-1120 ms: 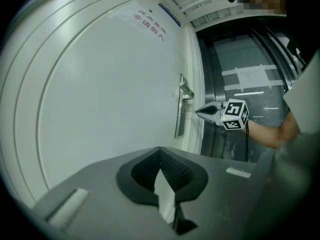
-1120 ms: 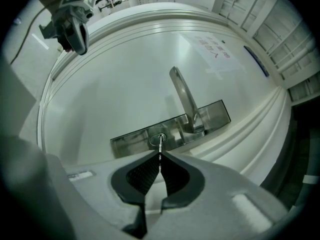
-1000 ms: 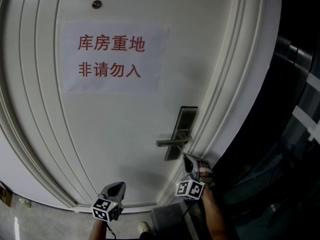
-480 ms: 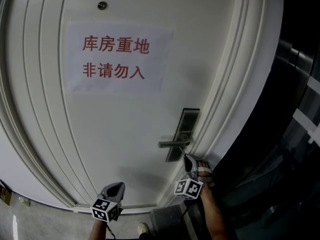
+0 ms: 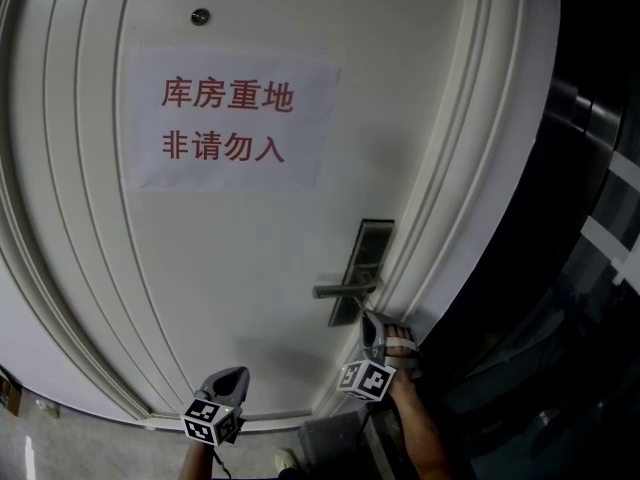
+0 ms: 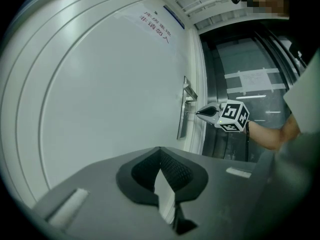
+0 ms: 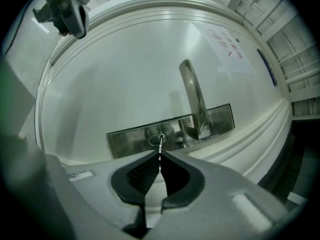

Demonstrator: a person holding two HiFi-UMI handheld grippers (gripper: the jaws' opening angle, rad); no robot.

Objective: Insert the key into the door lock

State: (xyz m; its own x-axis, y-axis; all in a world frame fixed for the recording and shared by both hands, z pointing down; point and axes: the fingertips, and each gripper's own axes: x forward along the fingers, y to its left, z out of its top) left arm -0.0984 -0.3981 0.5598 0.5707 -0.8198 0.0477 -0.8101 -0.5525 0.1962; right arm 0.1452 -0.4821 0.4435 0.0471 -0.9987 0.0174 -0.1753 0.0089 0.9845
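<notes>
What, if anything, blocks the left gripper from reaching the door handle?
Likely yes, nothing blocks it. The left gripper, shut and empty, has bare door between it and the door handle. The right gripper holds the key at the lock just below, so it's tight there.

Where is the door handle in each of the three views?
Head view: door handle, lower centre-right.
Left gripper view: right of centre, small.
Right gripper view: centre, upright, up and right of the key.
Shared landmark: paper sign.
</notes>
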